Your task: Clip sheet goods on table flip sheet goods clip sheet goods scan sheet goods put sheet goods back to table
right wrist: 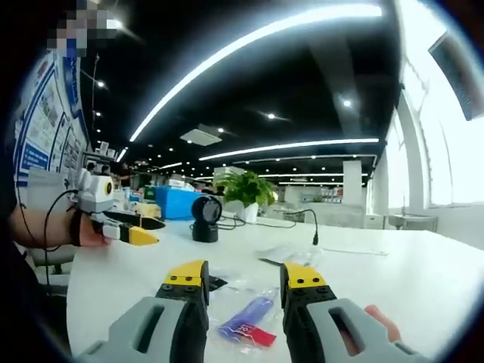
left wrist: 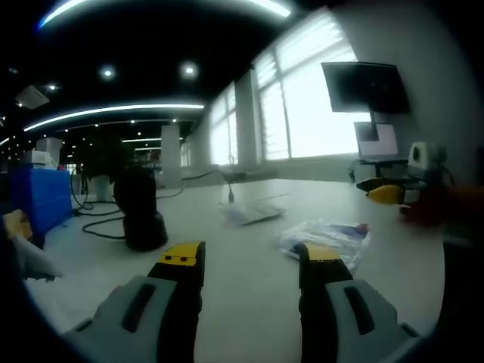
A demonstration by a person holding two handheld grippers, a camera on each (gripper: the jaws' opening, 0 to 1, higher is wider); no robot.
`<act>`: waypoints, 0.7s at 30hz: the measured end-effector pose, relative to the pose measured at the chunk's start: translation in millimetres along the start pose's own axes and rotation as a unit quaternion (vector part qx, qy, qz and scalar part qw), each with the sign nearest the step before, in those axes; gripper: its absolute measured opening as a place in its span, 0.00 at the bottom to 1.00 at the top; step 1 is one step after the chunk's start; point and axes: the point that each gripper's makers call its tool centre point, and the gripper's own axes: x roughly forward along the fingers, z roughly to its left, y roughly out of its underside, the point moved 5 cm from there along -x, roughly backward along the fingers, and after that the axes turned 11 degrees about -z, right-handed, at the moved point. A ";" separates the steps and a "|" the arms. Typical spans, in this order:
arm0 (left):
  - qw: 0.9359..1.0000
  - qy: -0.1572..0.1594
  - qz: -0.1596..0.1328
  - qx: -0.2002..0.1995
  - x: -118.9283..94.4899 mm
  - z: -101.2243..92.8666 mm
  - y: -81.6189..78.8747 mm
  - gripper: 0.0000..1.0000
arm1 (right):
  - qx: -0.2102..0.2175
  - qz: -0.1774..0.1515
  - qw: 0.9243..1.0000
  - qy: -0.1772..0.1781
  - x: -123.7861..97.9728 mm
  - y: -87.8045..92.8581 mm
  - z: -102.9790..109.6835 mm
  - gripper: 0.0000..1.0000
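Lying on the table (right wrist: 423,280), the sheet goods (right wrist: 249,314) sit between the open right tongs (right wrist: 246,276).

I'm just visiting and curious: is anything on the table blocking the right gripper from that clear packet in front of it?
Nothing visible does. The right gripper is open, and the clear packet lies on the white table right between its jaws.

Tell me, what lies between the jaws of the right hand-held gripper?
In the right gripper view, a clear packet with a blue and red item lies on the white table, between the open jaws of the right hand-held gripper.
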 end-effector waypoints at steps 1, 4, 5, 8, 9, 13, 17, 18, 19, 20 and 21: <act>1.000 0.000 -0.001 -0.001 0.0 0.0 -0.3 0.42 | 0.002 0.001 1.000 -0.003 1.4 0.7 1.7 0.33; 1.000 0.000 0.000 -0.001 0.3 -0.3 -0.3 0.42 | -0.002 0.006 1.000 -0.012 6.3 2.9 8.5 0.33; 1.000 0.000 0.000 -0.001 0.3 -0.6 -0.2 0.42 | -0.003 0.007 1.000 -0.014 7.6 3.1 10.1 0.33; 1.000 -0.001 -0.001 -0.001 0.3 -1.0 -0.6 0.42 | 0.002 0.005 1.000 -0.020 11.1 3.2 16.1 0.33; 1.000 -0.001 -0.001 -0.001 0.3 -1.1 -0.7 0.42 | 0.004 0.005 1.000 -0.021 12.6 3.3 18.2 0.32; 1.000 -0.002 -0.002 -0.002 0.2 -1.5 -1.4 0.42 | 0.006 0.004 1.000 -0.027 19.6 4.0 27.6 0.32; 1.000 0.000 0.000 0.000 0.5 -2.4 -0.8 0.42 | -0.013 0.013 0.999 -0.036 24.6 8.3 33.2 0.33; 1.000 0.000 0.000 0.001 0.5 -2.4 -0.8 0.42 | -0.017 0.016 0.999 -0.041 24.8 10.0 33.9 0.33; 1.000 0.000 0.000 0.001 0.5 -2.3 -0.9 0.42 | -0.022 0.018 0.999 -0.045 24.4 11.0 35.5 0.33; 1.000 -0.001 0.000 0.000 0.4 -2.2 -0.9 0.42 | -0.027 0.019 0.998 -0.048 24.2 11.1 37.4 0.34; 1.000 -0.002 0.000 0.000 0.3 -1.9 -1.0 0.42 | -0.032 0.020 0.998 -0.050 24.5 11.2 39.1 0.34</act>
